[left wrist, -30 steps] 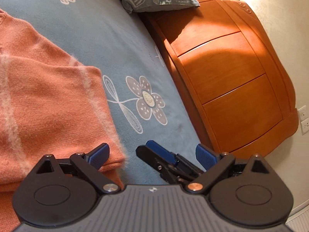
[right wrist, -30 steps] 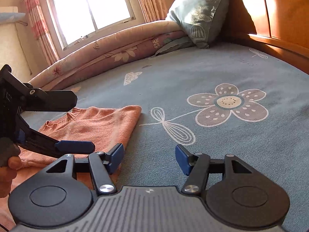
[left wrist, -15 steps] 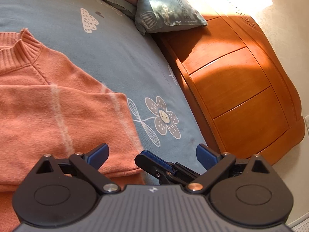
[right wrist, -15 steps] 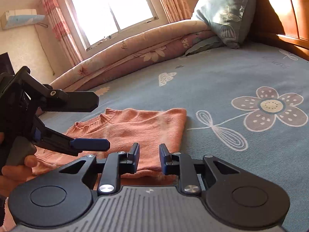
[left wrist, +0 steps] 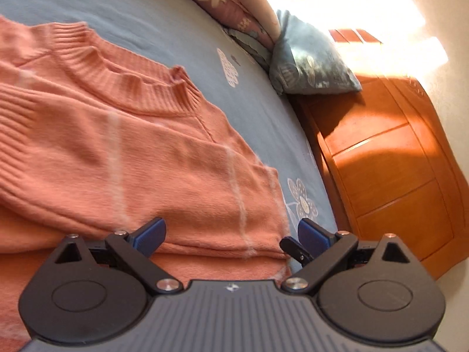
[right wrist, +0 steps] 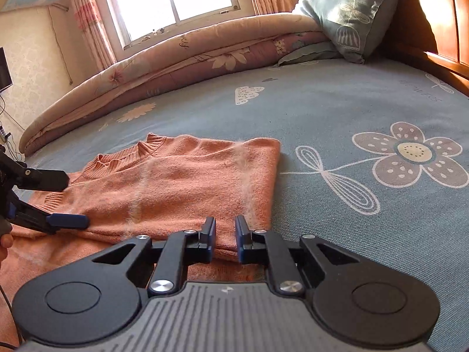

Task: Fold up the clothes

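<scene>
**Sweater edge between narrowed jaws**

The orange sweater [right wrist: 181, 182] lies part-folded on the blue flowered bedsheet [right wrist: 337, 108]. The right gripper [right wrist: 225, 239] has just been closing, its jaws nearly together over the near folded edge, seemingly pinching it. The left gripper [left wrist: 231, 233] stands wide apart above the sweater.

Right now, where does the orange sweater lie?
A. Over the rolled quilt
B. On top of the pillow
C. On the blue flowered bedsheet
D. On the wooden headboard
C: the orange sweater lies flat on the blue flowered bedsheet, apart from the pillow and the rolled quilt.
</scene>
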Tool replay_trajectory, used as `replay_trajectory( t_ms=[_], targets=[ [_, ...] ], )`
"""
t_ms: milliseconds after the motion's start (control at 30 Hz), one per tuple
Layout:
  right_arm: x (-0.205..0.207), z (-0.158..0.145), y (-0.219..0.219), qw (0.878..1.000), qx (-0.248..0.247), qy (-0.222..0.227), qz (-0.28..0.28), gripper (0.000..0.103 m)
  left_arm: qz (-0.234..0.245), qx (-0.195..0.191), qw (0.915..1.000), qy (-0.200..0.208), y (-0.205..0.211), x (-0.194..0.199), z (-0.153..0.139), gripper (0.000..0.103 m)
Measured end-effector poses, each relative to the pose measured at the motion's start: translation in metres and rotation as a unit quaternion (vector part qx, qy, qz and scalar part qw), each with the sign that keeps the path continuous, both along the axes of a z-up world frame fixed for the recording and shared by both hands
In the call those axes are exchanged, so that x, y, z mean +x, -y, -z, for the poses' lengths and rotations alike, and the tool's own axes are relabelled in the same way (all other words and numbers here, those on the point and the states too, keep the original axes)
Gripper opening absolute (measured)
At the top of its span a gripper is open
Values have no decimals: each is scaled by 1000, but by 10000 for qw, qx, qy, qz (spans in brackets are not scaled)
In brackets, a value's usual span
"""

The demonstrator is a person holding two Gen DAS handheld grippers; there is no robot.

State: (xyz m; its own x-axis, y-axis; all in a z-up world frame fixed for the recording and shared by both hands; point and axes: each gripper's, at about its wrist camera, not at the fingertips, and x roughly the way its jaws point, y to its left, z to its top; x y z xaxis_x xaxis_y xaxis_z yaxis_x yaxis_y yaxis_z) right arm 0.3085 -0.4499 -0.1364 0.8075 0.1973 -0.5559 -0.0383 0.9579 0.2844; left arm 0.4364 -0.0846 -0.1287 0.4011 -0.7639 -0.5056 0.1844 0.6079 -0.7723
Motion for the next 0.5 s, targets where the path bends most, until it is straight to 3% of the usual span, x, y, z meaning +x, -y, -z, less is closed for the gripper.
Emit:
replay_trajectory(
  t_ms=[67, 133, 333, 500],
  targets=[
    [1, 0, 1, 10000, 55, -5, 16, 16, -349, 66, 9994, 16, -16, 1, -8, 97],
    [0, 1, 2, 9999, 101, 3, 26, 16, -376, -29, 9991, 217, -16, 5, -20, 97],
    [0, 1, 0, 10000, 45, 30, 18, 17, 660, -331, 9963, 439, 70, 29, -34, 97],
    [1, 1, 0, 10000, 19, 44, -24, 17, 1429, -15, 9894, 259, 143, 40, -18, 97]
  ],
)
